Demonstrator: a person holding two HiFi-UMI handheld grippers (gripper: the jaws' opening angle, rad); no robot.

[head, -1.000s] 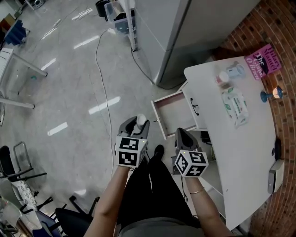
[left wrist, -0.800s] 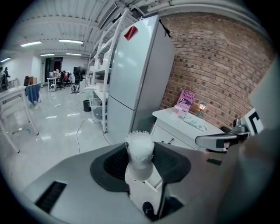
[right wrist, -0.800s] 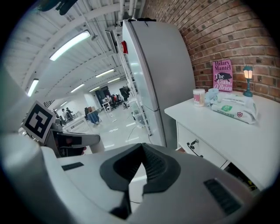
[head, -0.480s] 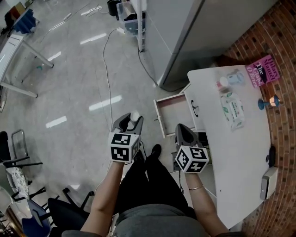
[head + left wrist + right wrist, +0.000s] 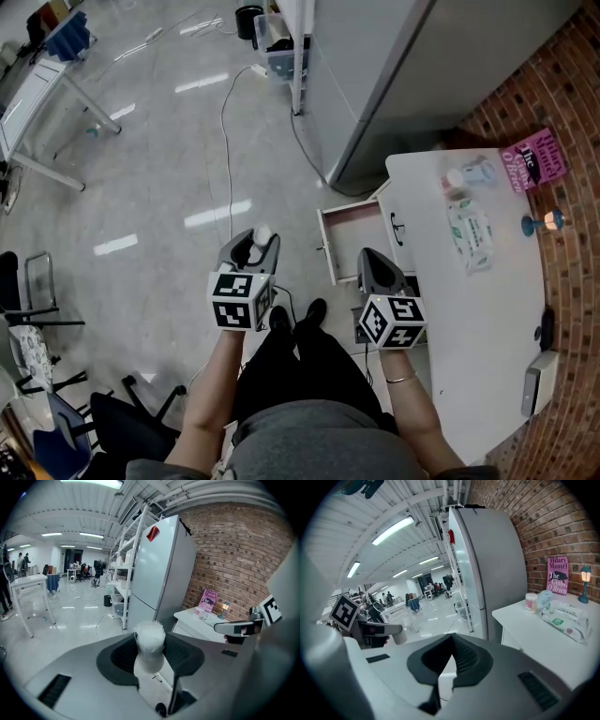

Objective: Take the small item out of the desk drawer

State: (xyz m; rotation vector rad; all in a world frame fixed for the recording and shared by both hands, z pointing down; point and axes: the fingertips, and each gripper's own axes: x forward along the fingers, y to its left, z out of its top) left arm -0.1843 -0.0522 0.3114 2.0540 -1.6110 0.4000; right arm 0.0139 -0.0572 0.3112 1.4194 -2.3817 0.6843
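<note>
A small white bottle-shaped item [image 5: 149,645] with a frosted top stands upright between the dark pads of my left gripper [image 5: 150,656], which is shut on it. In the head view the item [image 5: 263,232] sticks out of the left gripper [image 5: 257,240] above the floor, left of the open desk drawer [image 5: 349,242]. That drawer has a pinkish inside and looks empty where I can see it. My right gripper [image 5: 368,257] hovers just below the drawer's front corner. Its jaws [image 5: 451,638] meet at the tips with nothing in them.
The white desk [image 5: 473,323] holds a pack of wipes [image 5: 468,234], a small cup [image 5: 455,177], a pink book [image 5: 536,159], a little lamp [image 5: 544,222] and a grey device [image 5: 532,390]. A grey fridge [image 5: 375,84] stands behind it. A cable [image 5: 225,141] trails over the floor.
The left gripper has drifted a little left, away from the drawer, with the white item still in it. The right gripper has stayed by the drawer. The head view has shifted.
</note>
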